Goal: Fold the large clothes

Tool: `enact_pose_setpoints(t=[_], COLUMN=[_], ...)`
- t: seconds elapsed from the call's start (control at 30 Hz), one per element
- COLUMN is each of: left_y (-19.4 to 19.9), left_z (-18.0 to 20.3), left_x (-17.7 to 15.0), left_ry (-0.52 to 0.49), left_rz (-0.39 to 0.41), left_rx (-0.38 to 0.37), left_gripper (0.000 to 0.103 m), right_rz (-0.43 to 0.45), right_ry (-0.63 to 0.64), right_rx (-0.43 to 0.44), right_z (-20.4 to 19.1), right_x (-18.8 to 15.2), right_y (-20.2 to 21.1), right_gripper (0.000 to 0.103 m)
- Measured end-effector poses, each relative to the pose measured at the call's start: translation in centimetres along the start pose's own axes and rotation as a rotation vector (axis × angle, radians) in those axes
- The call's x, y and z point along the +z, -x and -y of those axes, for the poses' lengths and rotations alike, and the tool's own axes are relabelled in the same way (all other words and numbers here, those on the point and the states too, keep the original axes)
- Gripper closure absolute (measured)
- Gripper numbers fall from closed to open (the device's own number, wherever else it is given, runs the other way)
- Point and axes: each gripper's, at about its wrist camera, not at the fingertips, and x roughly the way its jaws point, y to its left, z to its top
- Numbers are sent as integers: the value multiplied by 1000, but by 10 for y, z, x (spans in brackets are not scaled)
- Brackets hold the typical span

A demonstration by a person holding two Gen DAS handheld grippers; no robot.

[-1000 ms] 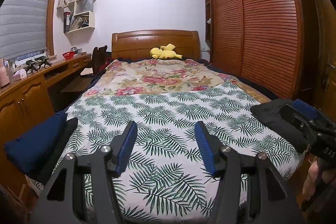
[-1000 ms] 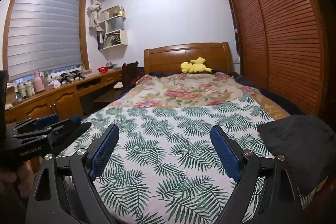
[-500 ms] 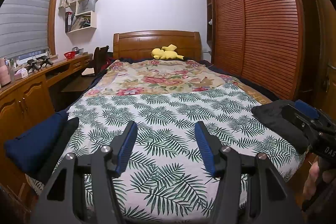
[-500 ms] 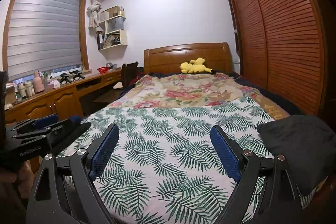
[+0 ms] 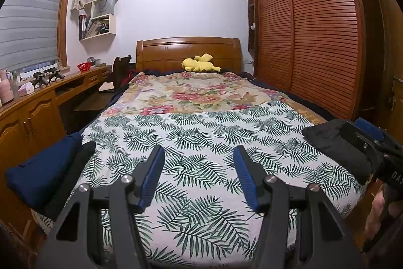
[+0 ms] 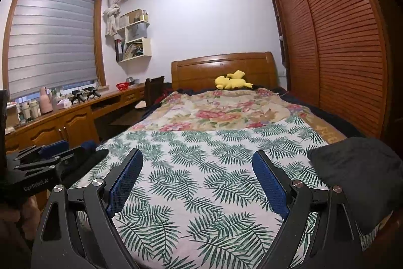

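A folded navy garment [image 5: 42, 175] lies at the left edge of the bed on a black piece of cloth [image 5: 75, 168]. On the right edge rests a folded black garment [image 5: 332, 145], also in the right wrist view [image 6: 357, 173]. My left gripper [image 5: 198, 150] hovers open over the leaf-print sheet [image 5: 201, 132] near the foot of the bed, nothing between its blue pads. My right gripper [image 6: 197, 153] stands wide open over the same sheet, empty too. Each gripper shows at the edge of the other's view, held in a hand.
A floral blanket [image 5: 191, 95] covers the far half of the bed, with a yellow plush toy [image 5: 199, 63] at the wooden headboard. A long wooden desk [image 5: 32, 107] and chair [image 5: 121, 69] line the left side. Slatted wardrobe doors [image 5: 314, 37] run along the right.
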Motion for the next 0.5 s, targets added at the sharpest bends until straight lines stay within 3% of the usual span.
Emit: enact_pose_setpoints(t=[0.5], left_y=[-1], left_z=[1], left_x=[-2], left_ry=[3], left_rz=[2], left_rx=[1], left_gripper=[47], right_rz=[-2], right_ry=[-2], right_rx=[-2], right_z=[0], right_x=[0], right_y=[1], right_gripper=[13])
